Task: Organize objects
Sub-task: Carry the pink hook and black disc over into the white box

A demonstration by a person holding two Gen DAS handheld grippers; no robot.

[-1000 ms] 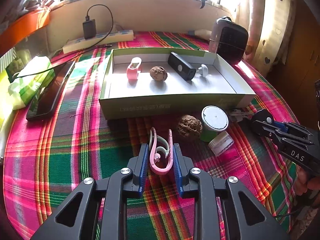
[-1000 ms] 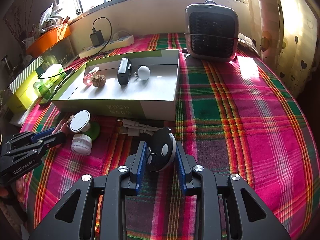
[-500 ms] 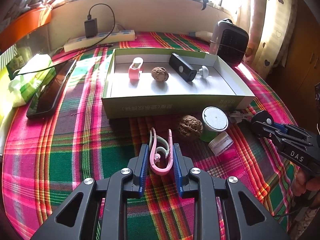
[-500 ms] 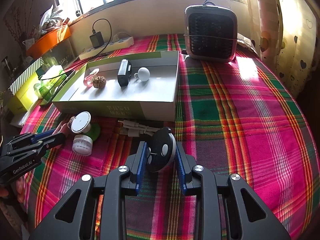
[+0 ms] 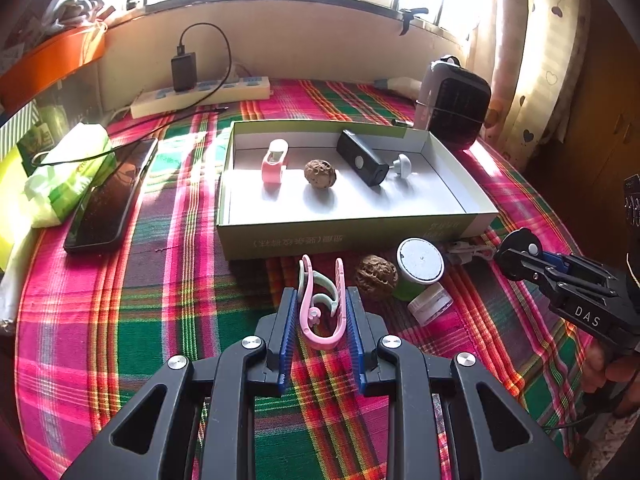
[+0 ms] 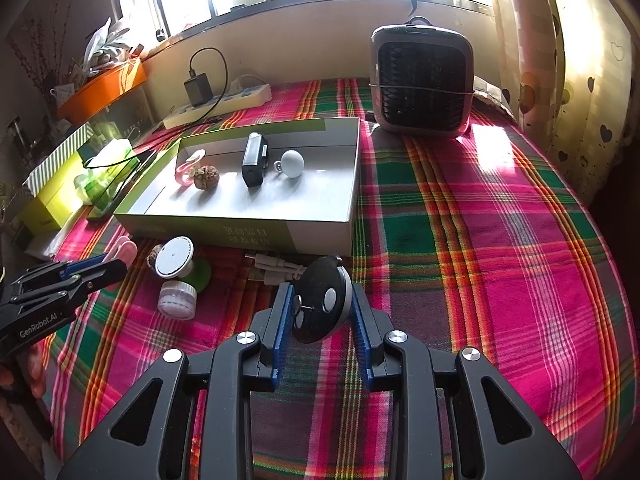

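- The left gripper [image 5: 320, 312] is clamped on a pink U-shaped plastic clip with a pale green hook [image 5: 322, 308], just above the plaid tablecloth [image 5: 160, 300].
- The right gripper [image 6: 322, 312] is clamped on a round black key fob with grey buttons [image 6: 322, 300].
- Both stand just before the shallow green-sided cardboard box [image 5: 360, 232], which holds a wrinkled brown walnut [image 5: 320, 174] and a black rectangular device [image 5: 362, 158].
- Another brown walnut [image 5: 376, 276] lies outside, touching a white-lidded green jar [image 5: 420, 268].
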